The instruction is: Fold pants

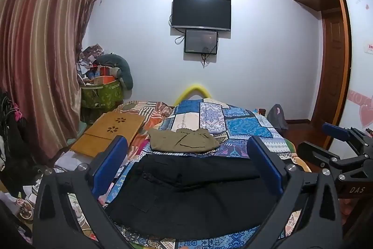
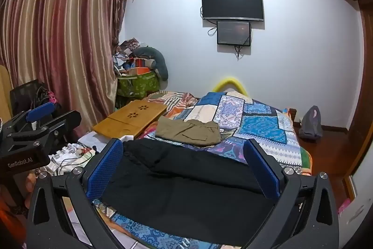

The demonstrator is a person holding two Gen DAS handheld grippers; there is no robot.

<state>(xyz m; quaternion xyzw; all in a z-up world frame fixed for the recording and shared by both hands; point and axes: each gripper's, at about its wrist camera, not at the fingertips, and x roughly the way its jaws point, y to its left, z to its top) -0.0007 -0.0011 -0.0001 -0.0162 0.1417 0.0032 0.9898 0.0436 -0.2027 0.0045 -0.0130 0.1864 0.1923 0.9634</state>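
Black pants [image 1: 191, 193] lie spread across the near part of the patchwork bed [image 1: 244, 127], also seen as black pants [image 2: 186, 190] in the right wrist view. Behind them rests a folded olive pair of pants [image 1: 184, 140], the same olive pants [image 2: 188, 131]. My left gripper [image 1: 186, 151] hovers above the black pants with its blue pads wide apart and nothing between them. My right gripper [image 2: 184, 153] is likewise open over the same garment, empty. Each gripper shows at the edge of the other's view: right gripper [image 1: 335, 137], left gripper [image 2: 39, 113].
A wooden lap desk [image 1: 109, 132] lies on the bed's left side, with cables and clutter [image 2: 70, 155] beside it. A green bin [image 1: 100, 95] piled with things stands by the curtain [image 1: 42, 50]. A grey bag [image 2: 311, 123] sits on the floor at right.
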